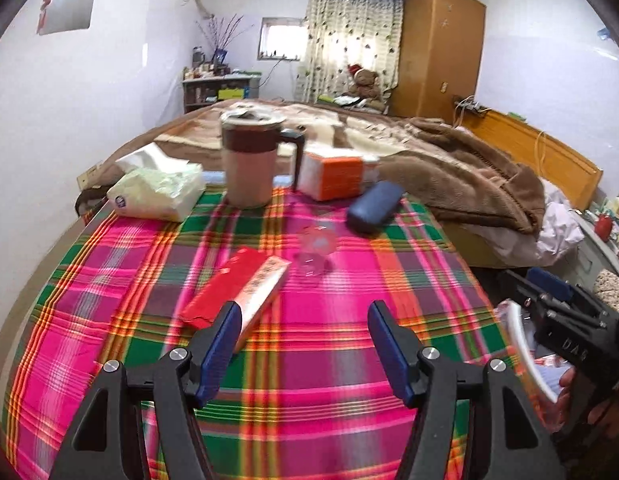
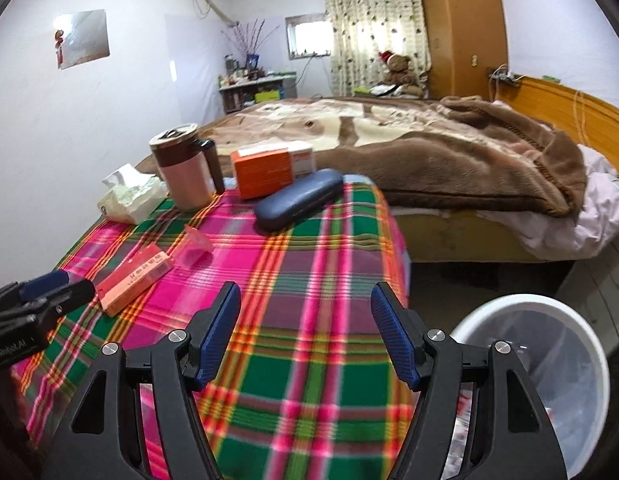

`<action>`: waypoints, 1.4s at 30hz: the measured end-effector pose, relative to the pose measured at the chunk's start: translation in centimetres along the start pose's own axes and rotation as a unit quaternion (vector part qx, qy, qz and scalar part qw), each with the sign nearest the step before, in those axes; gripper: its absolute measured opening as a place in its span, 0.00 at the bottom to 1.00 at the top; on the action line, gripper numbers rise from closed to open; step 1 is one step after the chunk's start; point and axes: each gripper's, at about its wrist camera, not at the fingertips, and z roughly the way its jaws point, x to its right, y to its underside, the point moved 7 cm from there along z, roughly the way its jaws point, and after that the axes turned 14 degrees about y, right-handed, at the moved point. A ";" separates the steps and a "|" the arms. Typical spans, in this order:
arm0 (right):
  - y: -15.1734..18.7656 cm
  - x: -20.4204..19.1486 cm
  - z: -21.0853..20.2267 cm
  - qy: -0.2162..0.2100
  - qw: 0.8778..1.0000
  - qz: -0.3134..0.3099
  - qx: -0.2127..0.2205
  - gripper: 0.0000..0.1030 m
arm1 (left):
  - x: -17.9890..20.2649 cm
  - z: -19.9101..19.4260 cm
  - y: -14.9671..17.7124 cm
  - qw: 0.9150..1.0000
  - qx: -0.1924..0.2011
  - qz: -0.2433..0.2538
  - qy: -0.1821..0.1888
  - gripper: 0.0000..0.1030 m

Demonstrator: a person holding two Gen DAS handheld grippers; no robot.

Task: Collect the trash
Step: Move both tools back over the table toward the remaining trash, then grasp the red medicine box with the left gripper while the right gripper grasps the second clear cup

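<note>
Flattened red carton (image 1: pixel 237 292) laid mid-table, white side panel printed, left gripper (image 1: pixel 305 320) and right gripper (image 2: pixel 305 304) held apart, empty.

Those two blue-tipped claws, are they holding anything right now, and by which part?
No, nothing is held. The left gripper and the right gripper both stand open over the checked tablecloth, with only cloth showing between their pads.
</note>
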 end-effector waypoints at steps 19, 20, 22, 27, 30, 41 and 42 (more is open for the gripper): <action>-2.1 -8.7 6.5 -0.056 0.997 -0.012 -0.057 0.67 | -7.3 6.8 0.4 0.995 -0.087 0.036 -0.037 0.72; -2.2 -9.3 6.9 -0.057 0.997 -0.014 -0.059 0.67 | -7.6 7.1 0.4 0.995 -0.089 0.036 -0.038 0.73; -2.3 -10.1 7.4 -0.063 0.996 -0.016 -0.065 0.67 | -8.1 7.6 0.3 0.994 -0.095 0.031 -0.039 0.74; -2.0 -11.7 8.6 -0.074 0.994 -0.024 -0.083 0.67 | -9.7 8.8 0.3 0.993 -0.107 0.015 -0.053 0.74; -2.2 -12.3 9.1 -0.074 0.993 -0.025 -0.088 0.67 | -10.8 9.0 -0.1 0.993 -0.102 -0.002 -0.052 0.74; -2.1 -13.3 10.8 -0.065 0.991 -0.021 -0.113 0.67 | -14.0 9.7 -1.3 0.993 -0.091 -0.043 -0.065 0.74; -2.1 -13.3 10.9 -0.064 0.991 -0.022 -0.113 0.67 | -14.0 9.7 -1.3 0.993 -0.091 -0.045 -0.065 0.74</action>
